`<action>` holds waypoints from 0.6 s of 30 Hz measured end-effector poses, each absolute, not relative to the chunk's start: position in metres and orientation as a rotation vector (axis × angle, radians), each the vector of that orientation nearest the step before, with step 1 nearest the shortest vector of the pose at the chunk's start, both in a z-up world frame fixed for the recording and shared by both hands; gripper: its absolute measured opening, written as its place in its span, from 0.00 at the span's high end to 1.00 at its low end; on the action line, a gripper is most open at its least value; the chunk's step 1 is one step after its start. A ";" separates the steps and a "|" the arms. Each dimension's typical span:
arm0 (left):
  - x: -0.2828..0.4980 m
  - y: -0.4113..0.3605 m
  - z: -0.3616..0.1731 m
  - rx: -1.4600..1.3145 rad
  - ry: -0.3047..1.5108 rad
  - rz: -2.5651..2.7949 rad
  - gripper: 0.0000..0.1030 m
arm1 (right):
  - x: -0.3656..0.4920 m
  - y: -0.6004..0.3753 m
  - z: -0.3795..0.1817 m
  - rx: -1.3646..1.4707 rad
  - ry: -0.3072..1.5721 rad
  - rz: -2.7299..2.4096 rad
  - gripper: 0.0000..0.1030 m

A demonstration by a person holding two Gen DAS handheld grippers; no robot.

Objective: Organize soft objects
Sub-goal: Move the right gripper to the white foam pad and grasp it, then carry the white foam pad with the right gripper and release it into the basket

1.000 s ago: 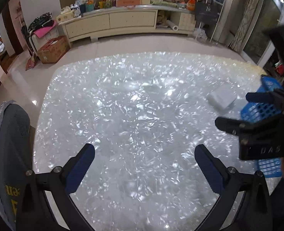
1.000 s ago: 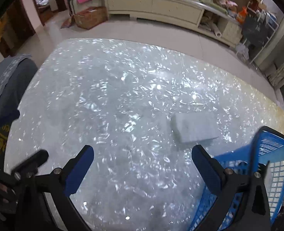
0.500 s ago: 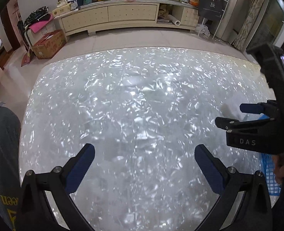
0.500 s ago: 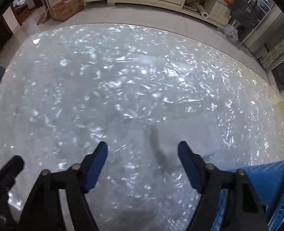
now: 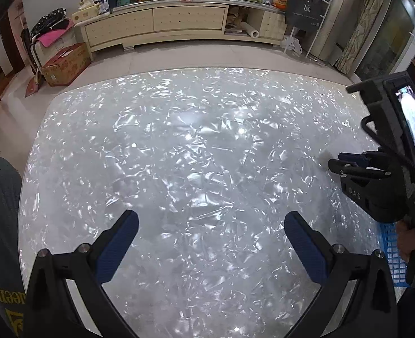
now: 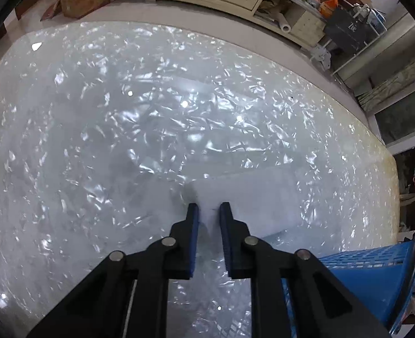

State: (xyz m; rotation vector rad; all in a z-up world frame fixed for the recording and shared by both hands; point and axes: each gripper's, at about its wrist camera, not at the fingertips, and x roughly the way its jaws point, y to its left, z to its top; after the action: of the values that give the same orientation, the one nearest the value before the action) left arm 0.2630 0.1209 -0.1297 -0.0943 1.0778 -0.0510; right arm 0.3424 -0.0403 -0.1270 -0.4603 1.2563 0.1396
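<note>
One white foam block (image 6: pixel 252 197), one blue plastic basket (image 6: pixel 376 276), and two claws, the left claw (image 5: pixel 211 242) and right claw (image 6: pixel 209 211), over one shimmering tabletop (image 5: pixel 179 146).

The left black two-finger claw with blue ribbed pads (image 5: pixel 211 242) hangs over the surface with its jaws spread wide, holding nothing. The right black claw with blue pads (image 6: pixel 209 207) has its jaws drawn nearly together, pinching a pale soft edge between the fingertips (image 6: pixel 193 211).

Two near wrist views, perhaps overlapping table (image 5: pixel 196 146).
</note>
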 end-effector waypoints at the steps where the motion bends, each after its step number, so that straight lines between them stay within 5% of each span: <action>1: 0.261 0.122 -0.128 -0.097 1.076 -0.048 0.00 | 0.339 -0.040 -0.123 -0.437 1.251 0.155 0.90; 18: 0.199 0.109 -0.062 -0.102 1.002 -0.047 0.00 | 0.240 -0.048 -0.022 -0.341 1.089 0.386 0.90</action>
State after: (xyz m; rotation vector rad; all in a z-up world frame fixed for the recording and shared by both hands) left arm 0.1985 0.1088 -0.0619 -0.1025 1.0017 -0.0471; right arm 0.2396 -0.0480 -0.0223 -0.3411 1.0890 0.3857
